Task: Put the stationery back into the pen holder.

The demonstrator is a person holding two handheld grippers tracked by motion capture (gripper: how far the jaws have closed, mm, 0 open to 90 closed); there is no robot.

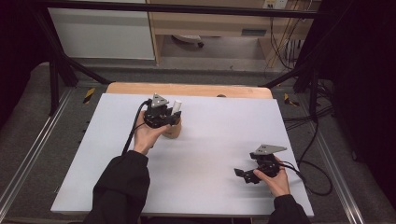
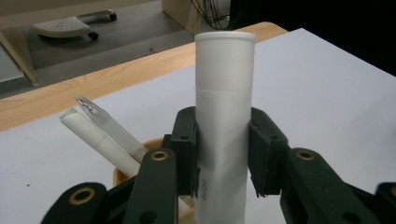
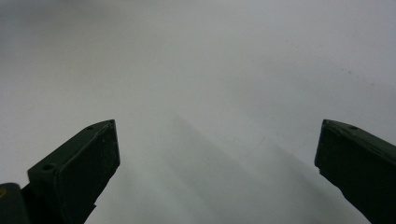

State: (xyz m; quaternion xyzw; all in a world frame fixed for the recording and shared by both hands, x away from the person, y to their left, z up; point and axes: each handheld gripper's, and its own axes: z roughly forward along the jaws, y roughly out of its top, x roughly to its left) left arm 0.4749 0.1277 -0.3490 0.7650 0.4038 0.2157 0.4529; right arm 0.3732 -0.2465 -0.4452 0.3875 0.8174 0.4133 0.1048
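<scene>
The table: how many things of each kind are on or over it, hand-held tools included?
White tubes: 2, tall tube and slanted tube
Clear flat tool: 1
Wooden cup: 1
Hand-held tools: 2, left tool and right tool
Total: 6

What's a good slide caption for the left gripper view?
Left gripper clamps an upright white tube above a wooden cup holding other pale sticks.

A white-topped table (image 1: 210,154) carries what looks like a wooden cup (image 1: 172,130).
</scene>
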